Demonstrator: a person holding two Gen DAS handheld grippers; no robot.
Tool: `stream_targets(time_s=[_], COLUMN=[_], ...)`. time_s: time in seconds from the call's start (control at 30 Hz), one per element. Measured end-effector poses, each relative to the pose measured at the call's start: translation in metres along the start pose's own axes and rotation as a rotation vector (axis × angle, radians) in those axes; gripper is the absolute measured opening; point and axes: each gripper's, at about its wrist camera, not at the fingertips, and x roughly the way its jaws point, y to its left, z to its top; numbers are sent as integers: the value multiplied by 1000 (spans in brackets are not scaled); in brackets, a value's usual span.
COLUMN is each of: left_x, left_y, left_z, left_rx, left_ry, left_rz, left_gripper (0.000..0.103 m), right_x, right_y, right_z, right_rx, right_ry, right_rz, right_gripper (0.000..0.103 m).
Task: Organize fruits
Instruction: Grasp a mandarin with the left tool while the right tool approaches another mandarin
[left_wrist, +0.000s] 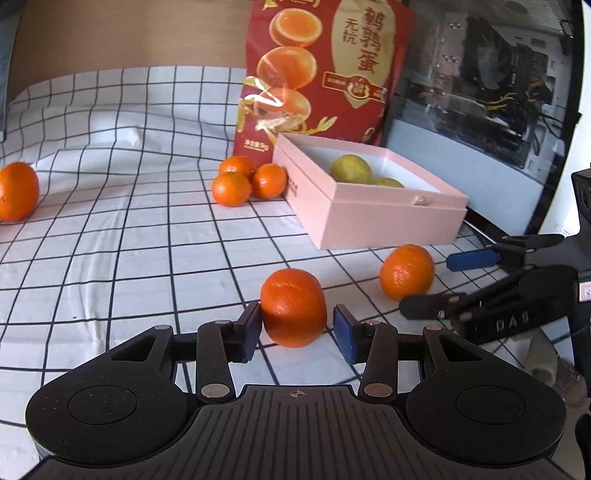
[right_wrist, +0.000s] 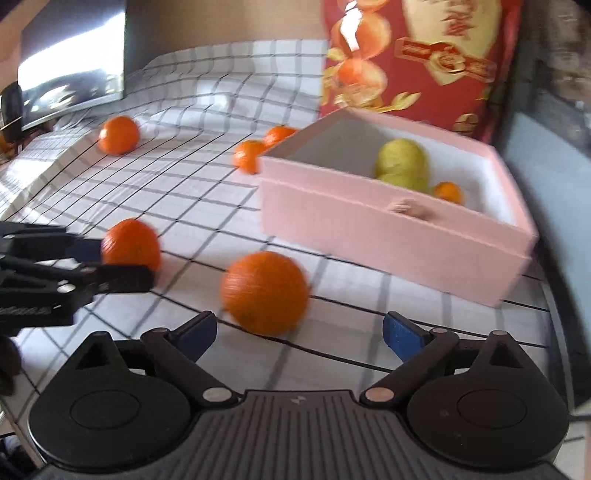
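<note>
Left gripper (left_wrist: 293, 328) is bracketing an orange (left_wrist: 293, 308), jaws parted, not yet pinching; right gripper (right_wrist: 299, 332) is gaping wide, its orange (right_wrist: 265, 291) sitting just ahead; box (right_wrist: 388, 236) is waiting beyond.

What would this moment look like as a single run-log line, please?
left gripper: open around first orange | right gripper: open behind second orange | pink box: holds two yellow-green fruits, one small orange

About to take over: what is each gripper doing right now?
Left gripper: open around an orange, right pad clear of it.
Right gripper: wide open, empty, just behind another orange.
</note>
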Motion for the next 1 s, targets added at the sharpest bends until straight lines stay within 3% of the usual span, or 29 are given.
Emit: stream_targets(time_s=[0.1,0.3,0.4,0.5,0.83,1.0], left_x=[-8,-12,-13,-9,15,18], left_y=[-1,3,3,-1,1,-3], left_z=[1,5,6,3,5,6], left_rx=[-10,-16,-18,-14,-74,-45], left_ry=[-13,-32,-26,-4,12,13], left_rz=[-23,25,13,-21,-22,-13], left_gripper=[47,53,48,49,48,48], right_x=[-7,-3,-3,-4,-3,-3], right_y=[-11,-20,-18,-14,-14,-15], right_z=[-4,-4,-5,-6,-5,-6], right_rx=[35,76,69,58,55,65], right_ry=[-18,4,3,-4,7,3], right_rz=[2,35,27,12,16,24], right_gripper=[97,97,97,97,97,97])
